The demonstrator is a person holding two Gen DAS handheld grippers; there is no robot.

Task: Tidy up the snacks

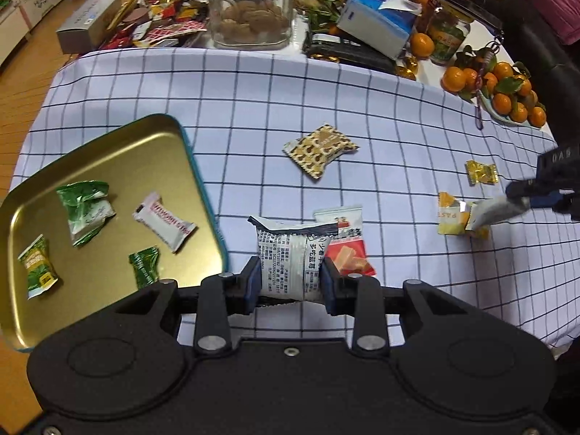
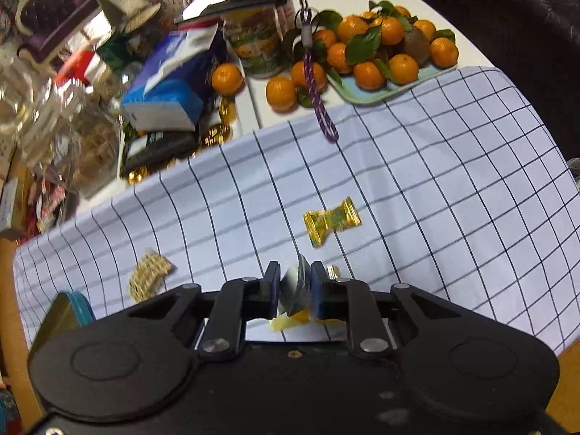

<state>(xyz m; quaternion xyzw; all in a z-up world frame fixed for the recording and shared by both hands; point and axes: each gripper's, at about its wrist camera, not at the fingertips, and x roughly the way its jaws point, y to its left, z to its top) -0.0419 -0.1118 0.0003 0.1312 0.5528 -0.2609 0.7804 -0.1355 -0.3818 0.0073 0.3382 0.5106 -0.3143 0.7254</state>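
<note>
My left gripper (image 1: 290, 282) is shut on a white-and-black printed snack packet (image 1: 290, 253), held just above the checked cloth, right of the gold tin tray (image 1: 108, 166). The tray holds three green packets and a white candy (image 1: 165, 222). A red wafer packet (image 1: 346, 243) lies just behind the held packet. My right gripper (image 2: 295, 288) is shut on a silver-and-yellow snack packet (image 2: 295, 282); it also shows in the left wrist view (image 1: 522, 195) at the far right. A brown patterned packet (image 1: 320, 150), a gold candy (image 2: 331, 219) and a yellow packet (image 1: 449, 214) lie on the cloth.
The checked cloth (image 1: 253, 101) covers the table. Behind it stand a glass jar of nuts (image 1: 253, 11), a blue tissue pack (image 1: 377, 21), loose wrappers, a can and a tray of tangerines (image 2: 384, 54). A purple cord (image 2: 319, 101) hangs onto the cloth. The table edge is at the left.
</note>
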